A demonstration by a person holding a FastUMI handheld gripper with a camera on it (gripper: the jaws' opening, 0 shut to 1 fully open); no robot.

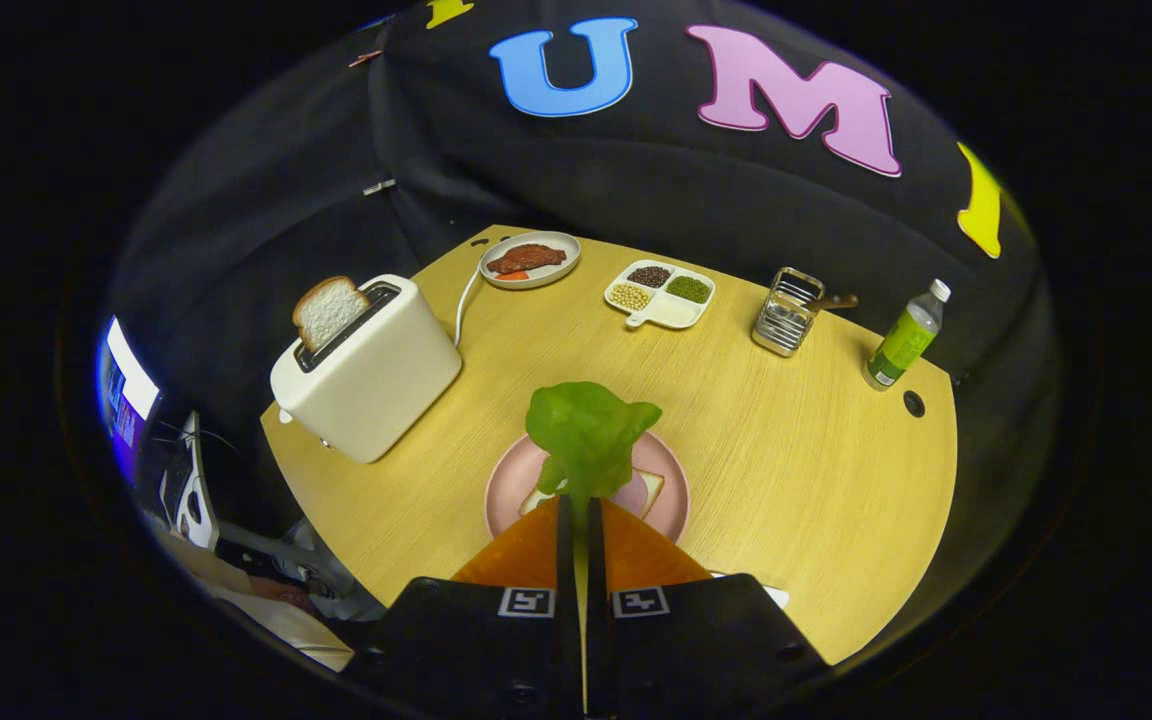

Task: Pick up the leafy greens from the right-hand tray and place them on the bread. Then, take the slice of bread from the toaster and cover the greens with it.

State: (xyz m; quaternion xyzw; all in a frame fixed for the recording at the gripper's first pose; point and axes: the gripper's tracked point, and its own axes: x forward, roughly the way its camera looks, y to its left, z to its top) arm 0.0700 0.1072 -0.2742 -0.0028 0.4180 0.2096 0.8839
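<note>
Round wood table (796, 470) under everything. White toaster (366, 375) off to left of fingers, bread slice (328, 308) standing in its slot. Pink plate (666, 475) just ahead of fingers, bottom bread (648, 490) lying on it. Gripper (576, 505) squeezed tight on leafy greens (586, 430). Leaf hangs right above plate bread. Next move, I think: straight down, then let go.

On the table (796, 450) stood: one toaster (371, 375), two bread slices (328, 310), three dishes (530, 260), one bottle (904, 345), one wire rack (786, 312), one leafy green (586, 432).
</note>
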